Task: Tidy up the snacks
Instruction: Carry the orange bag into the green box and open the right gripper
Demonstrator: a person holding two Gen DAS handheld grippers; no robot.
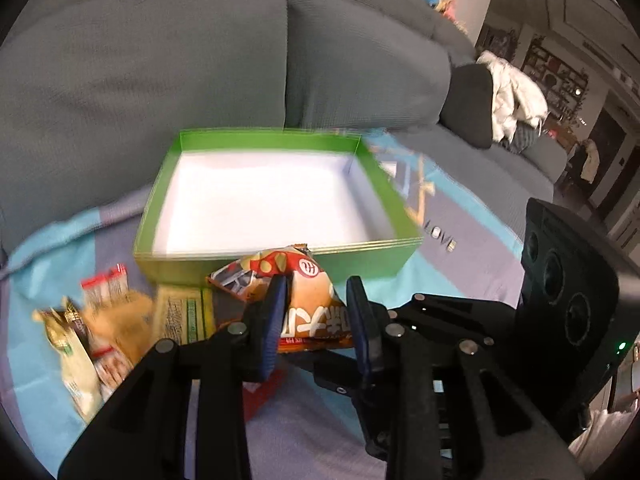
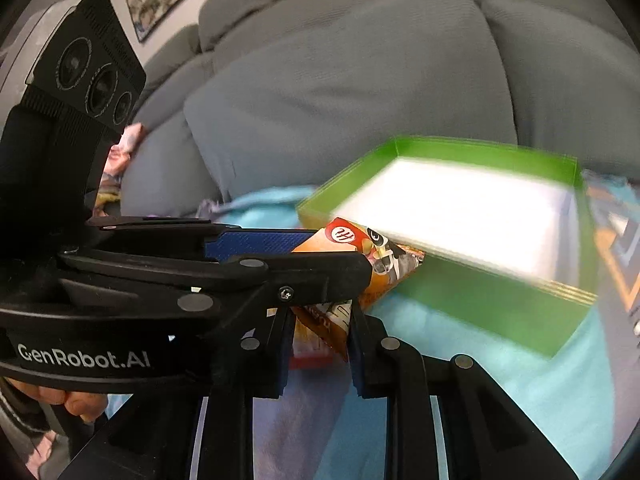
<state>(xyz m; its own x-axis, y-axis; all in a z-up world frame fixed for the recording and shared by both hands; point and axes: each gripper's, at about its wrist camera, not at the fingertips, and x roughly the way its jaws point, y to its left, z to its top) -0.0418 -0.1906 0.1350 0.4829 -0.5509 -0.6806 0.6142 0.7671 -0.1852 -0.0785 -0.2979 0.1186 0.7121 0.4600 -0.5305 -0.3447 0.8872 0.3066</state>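
The left tool (image 1: 318,312) grips an orange snack bag (image 1: 304,304) between its blue pads (image 1: 274,320), the pads pressed into the bag's sides. The bag hangs in the air just short of the near wall of a green box (image 1: 360,262), its top corner overlapping that wall in the left wrist view.

In the right wrist view the left tool (image 2: 320,256) reaches in from the left, lying on its side, with the bag (image 2: 380,256) pinched at its tip. The right tool (image 2: 318,344) sits just below it, its fingers (image 2: 280,344) standing either side of the bag's lower corner. Whether they press on the bag or only bracket it cannot be told.

The box is open-topped, with a white floor (image 1: 260,204) that holds nothing. It rests on a blue and lilac blanket (image 1: 460,264) spread over a grey sofa (image 1: 160,60).

To the left of the left tool, more snack packets (image 1: 104,320) lie in a loose heap on the blanket, near the box's front left corner. They are blurred. A yellow-green packet (image 1: 182,312) lies just beside the held bag.
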